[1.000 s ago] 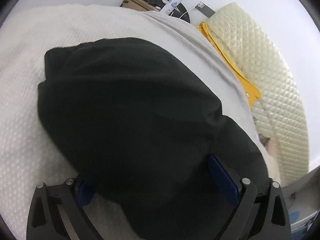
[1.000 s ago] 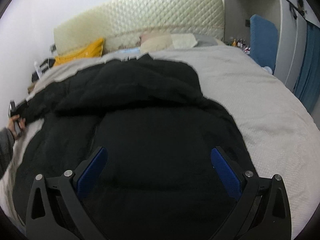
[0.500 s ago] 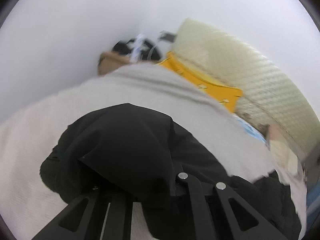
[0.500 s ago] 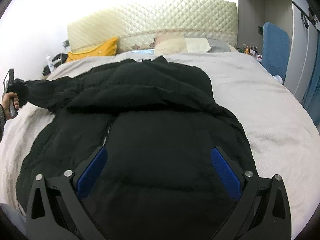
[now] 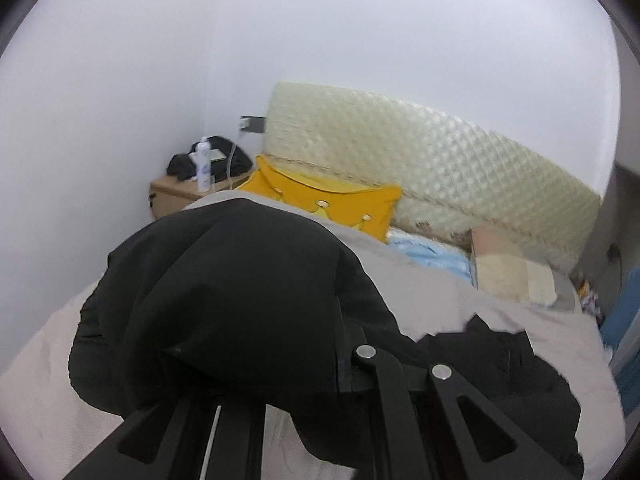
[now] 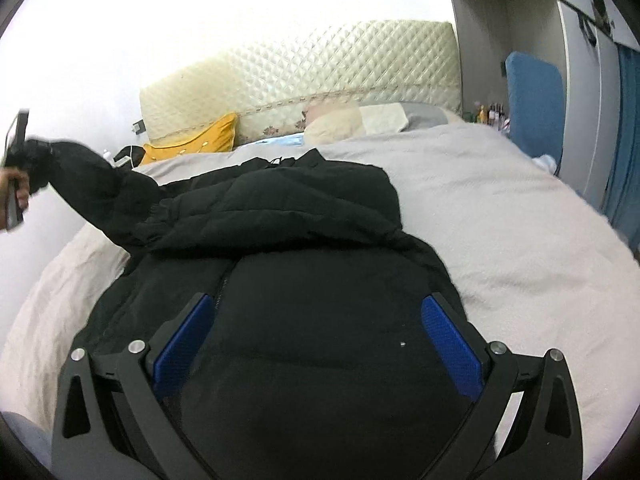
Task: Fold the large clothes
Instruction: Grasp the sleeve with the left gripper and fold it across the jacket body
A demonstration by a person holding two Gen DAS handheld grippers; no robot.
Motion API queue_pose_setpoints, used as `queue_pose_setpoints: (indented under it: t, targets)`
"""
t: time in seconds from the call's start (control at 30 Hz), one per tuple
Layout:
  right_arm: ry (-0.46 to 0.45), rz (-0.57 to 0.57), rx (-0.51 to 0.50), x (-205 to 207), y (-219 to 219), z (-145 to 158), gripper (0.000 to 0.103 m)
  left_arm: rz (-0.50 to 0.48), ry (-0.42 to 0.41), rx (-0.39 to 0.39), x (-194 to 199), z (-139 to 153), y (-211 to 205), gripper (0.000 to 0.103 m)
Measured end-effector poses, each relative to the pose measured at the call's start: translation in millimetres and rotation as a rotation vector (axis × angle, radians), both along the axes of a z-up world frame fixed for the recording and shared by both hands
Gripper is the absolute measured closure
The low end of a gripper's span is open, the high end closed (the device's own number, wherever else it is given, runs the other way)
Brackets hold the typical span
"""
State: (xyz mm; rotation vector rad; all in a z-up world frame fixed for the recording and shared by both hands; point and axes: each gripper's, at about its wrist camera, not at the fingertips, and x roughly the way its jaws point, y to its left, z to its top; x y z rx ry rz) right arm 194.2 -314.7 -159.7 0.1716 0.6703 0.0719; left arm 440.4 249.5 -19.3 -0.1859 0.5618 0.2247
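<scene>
A large black padded jacket (image 6: 304, 248) lies spread on the grey bedspread (image 6: 500, 216). My left gripper (image 5: 304, 364) is shut on the jacket's sleeve (image 5: 224, 288) and holds it lifted above the bed; the cloth drapes over the fingers and hides the pads. The lifted sleeve (image 6: 80, 176) and the left gripper (image 6: 16, 160) also show at the far left of the right wrist view. My right gripper (image 6: 316, 328) is open, with its blue pads (image 6: 452, 344) on either side of the jacket's lower front, holding nothing.
A cream quilted headboard (image 5: 420, 168) stands at the far end, with a yellow cushion (image 5: 320, 204) and pillows (image 6: 360, 120) before it. A wooden nightstand (image 5: 176, 194) with a bottle (image 5: 203, 164) stands in the left corner. A blue chair (image 6: 534, 104) and wardrobe are at right.
My left gripper closed on the sleeve and raised it off the bed, upward and toward the left. The right gripper stayed open over the jacket, shifting only slightly.
</scene>
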Motion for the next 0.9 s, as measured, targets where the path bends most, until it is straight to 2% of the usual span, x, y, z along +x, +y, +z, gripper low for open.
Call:
queue_pose_setpoints:
  t: [0.07, 0.2, 0.33, 0.5, 0.73, 0.9]
  targets:
    - [-0.004, -0.005, 0.003, -3, -3, 2, 0.000, -0.033, 0.018, 0.014, 6, 10, -22, 0.094]
    - [-0.029, -0.026, -0.014, -6, -8, 7, 0.000, -0.093, 0.000, 0.050, 11, 34, -73, 0.094]
    - [-0.057, -0.036, -0.016, -9, -17, 13, 0.000, -0.195, -0.003, 0.124, 12, 50, -144, 0.094]
    - [-0.087, -0.054, 0.006, -18, -30, 17, 0.000, -0.328, 0.000, 0.204, 17, 54, -227, 0.094]
    - [-0.084, -0.083, 0.072, -22, -50, 14, 0.000, -0.475, 0.043, 0.285, 24, 18, -342, 0.092]
    - [-0.077, -0.090, 0.108, -20, -58, 9, 0.000, -0.588, 0.078, 0.345, 26, -34, -414, 0.089]
